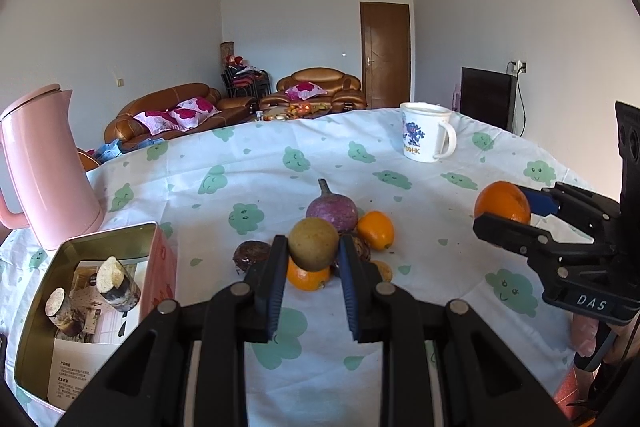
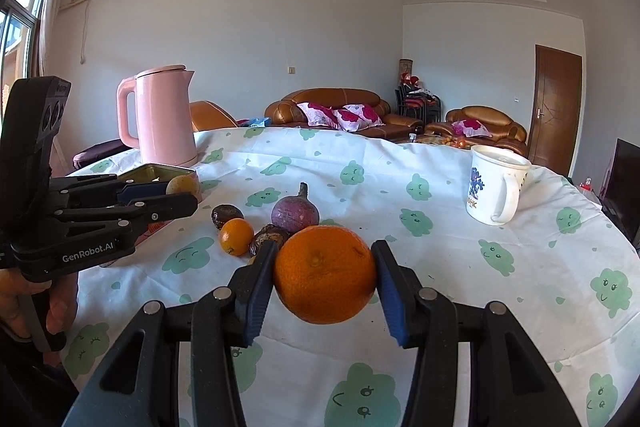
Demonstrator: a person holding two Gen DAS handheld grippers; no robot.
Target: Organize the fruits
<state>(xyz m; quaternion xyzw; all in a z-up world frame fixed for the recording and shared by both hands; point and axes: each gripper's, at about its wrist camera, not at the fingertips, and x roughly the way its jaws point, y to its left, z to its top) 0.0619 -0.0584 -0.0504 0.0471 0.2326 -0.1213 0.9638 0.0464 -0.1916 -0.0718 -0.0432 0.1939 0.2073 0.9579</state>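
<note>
tin (image 1: 36, 311) on bench (image 1: 440, 267) holds two cut stalk pieces (image 1: 116, 283) and leaflets, seen only by left wrist. left tool (image 1: 314, 255) grips a brownish fruit (image 1: 313, 244); right tool (image 2: 325, 277) grips an orange (image 2: 325, 275), both above the bench.

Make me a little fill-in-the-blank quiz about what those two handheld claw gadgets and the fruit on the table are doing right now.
1. The right gripper has its fingers closed on a large ____ fruit.
2. The left gripper holds a yellow-green fruit above the fruit pile, with the open ____ to its left.
3. Inside that container stand two cut pieces of ____.
4. The white mug sits on the tablecloth on the side opposite the ____ kettle.

Missing words: orange; tin; sugarcane; pink
</note>
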